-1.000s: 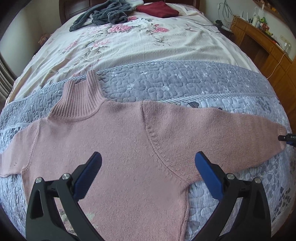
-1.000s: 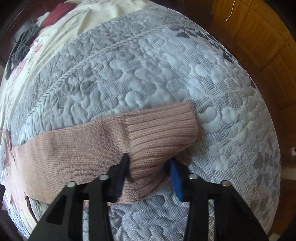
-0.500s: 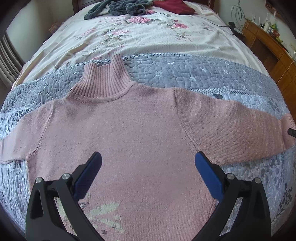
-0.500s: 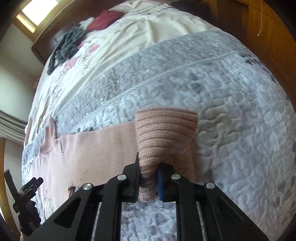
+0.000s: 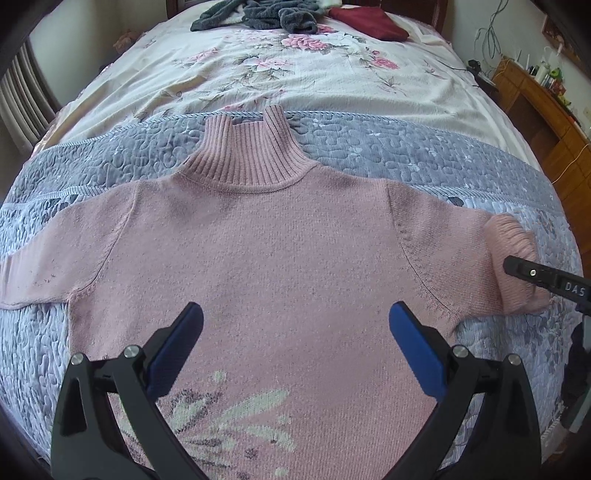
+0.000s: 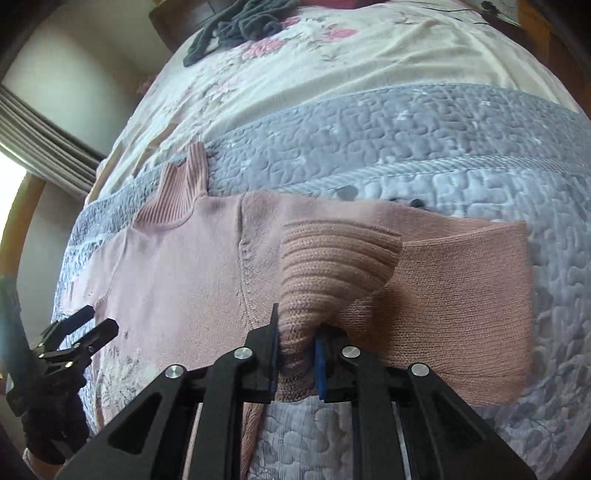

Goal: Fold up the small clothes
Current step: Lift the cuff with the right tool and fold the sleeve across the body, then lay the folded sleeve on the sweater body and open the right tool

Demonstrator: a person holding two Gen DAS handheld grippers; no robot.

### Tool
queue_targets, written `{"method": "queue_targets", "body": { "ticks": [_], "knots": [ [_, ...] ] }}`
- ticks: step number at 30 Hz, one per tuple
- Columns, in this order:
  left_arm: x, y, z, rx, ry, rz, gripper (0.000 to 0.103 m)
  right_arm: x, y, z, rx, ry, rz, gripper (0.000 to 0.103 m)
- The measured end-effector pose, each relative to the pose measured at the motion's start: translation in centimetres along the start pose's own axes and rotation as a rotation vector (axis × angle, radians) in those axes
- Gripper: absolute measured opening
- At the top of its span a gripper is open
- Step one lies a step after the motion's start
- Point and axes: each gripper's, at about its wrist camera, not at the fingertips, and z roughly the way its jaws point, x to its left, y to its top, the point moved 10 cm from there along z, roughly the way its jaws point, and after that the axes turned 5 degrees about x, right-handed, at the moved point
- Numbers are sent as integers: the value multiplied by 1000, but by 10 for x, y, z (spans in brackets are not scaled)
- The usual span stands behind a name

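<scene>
A pink knit turtleneck sweater (image 5: 280, 258) lies flat, front up, on the grey quilted bedspread (image 5: 388, 147), with a pale flower pattern near its hem. My left gripper (image 5: 295, 332) hovers open over the chest, nothing between its blue pads. My right gripper (image 6: 295, 339) is shut on the ribbed cuff (image 6: 332, 266) of the sweater's right-hand sleeve and holds it lifted and doubled back over the sleeve (image 6: 461, 295). In the left wrist view the folded-over cuff (image 5: 509, 236) and the right gripper's tip show at the right edge. The other sleeve (image 5: 55, 251) lies stretched out to the left.
A cream floral bedsheet (image 5: 295, 74) covers the far half of the bed, with a heap of dark grey clothes (image 5: 266, 14) and a folded maroon garment (image 5: 369, 22) at its head. A wooden cabinet (image 5: 546, 107) stands along the right side. A gloved hand (image 6: 48, 428) holds the left gripper.
The right gripper closed on the cuff, lifted it and carried it inward over the sleeve. The left gripper shifted from the right shoulder to above the middle of the chest, staying open.
</scene>
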Motion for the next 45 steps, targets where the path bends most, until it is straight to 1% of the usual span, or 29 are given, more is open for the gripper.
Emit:
{"method": "queue_targets", "body": {
  "ticks": [3, 4, 5, 6, 7, 10, 11, 13, 16, 20, 23, 25, 26, 27, 29, 31, 32, 33, 35, 36, 38, 41, 43, 45],
  "knots": [
    [7, -1, -1, -1, -1, -2, 100, 9, -5, 21, 35, -44, -28, 16],
    [9, -1, -1, 1, -2, -4, 100, 12, -9, 27, 52, -46, -32, 21],
    [10, -2, -1, 3, -4, -6, 100, 14, -14, 31, 73, -38, -35, 23],
    [11, -3, -1, 5, -7, -7, 100, 19, -17, 34, 82, -19, -36, 29],
    [11, -3, 0, 8, -12, -9, 100, 26, -22, 33, 87, 20, -44, 35],
    [5, -5, 2, 21, -37, -7, 100, 49, -40, 25, 105, 146, -72, 38],
    [2, -5, 4, 27, -47, -3, 100, 53, -47, 21, 110, 164, -82, 38],
    [-9, -6, 8, 43, -78, 6, 100, 55, -60, 13, 110, 148, -101, 38],
    [-31, -11, 19, 80, -133, 17, 100, 34, -78, -1, 103, 103, -82, 38],
    [-64, -20, 44, 163, -210, 11, 99, 1, -95, -15, 91, 66, -16, 40],
    [-84, -25, 63, 210, -229, 4, 98, -19, -105, -23, 75, 54, 29, 42],
    [-97, -28, 72, 241, -265, -9, 88, -27, -110, -26, 67, 49, 51, 43],
    [-102, -30, 76, 259, -285, -16, 74, -31, -112, -27, 63, 46, 58, 43],
    [-109, -32, 82, 283, -309, -25, 68, -35, -114, -29, 59, 43, 65, 43],
    [-117, -36, 91, 325, -345, -53, 64, -40, -115, -31, 51, 46, 77, 43],
    [-117, -36, 97, 323, -326, -70, 52, -43, -116, -34, 41, 40, 80, 43],
    [-116, -35, 97, 310, -324, -76, 34, -45, -116, -35, 37, 36, 79, 43],
    [-116, -33, 95, 296, -337, -88, 14, -46, -116, -36, 34, 34, 80, 43],
    [-113, -29, 88, 275, -387, -139, 10, -49, -117, -38, 30, 36, 84, 43],
    [-109, -27, 84, 256, -391, -160, 9, -49, -117, -39, 30, 32, 84, 43],
    [-101, -18, 75, 213, -384, -179, 8, -50, -119, -40, 29, 18, 79, 43],
    [-75, -10, 56, 144, -374, -217, 7, -49, -117, -41, 24, 7, 73, 43],
    [-54, -5, 46, 108, -343, -233, 7, -47, -116, -42, 20, 9, 78, 47],
    [-32, 0, 40, 88, -315, -245, 7, -46, -113, -42, 17, 15, 86, 48]
  ]
}}
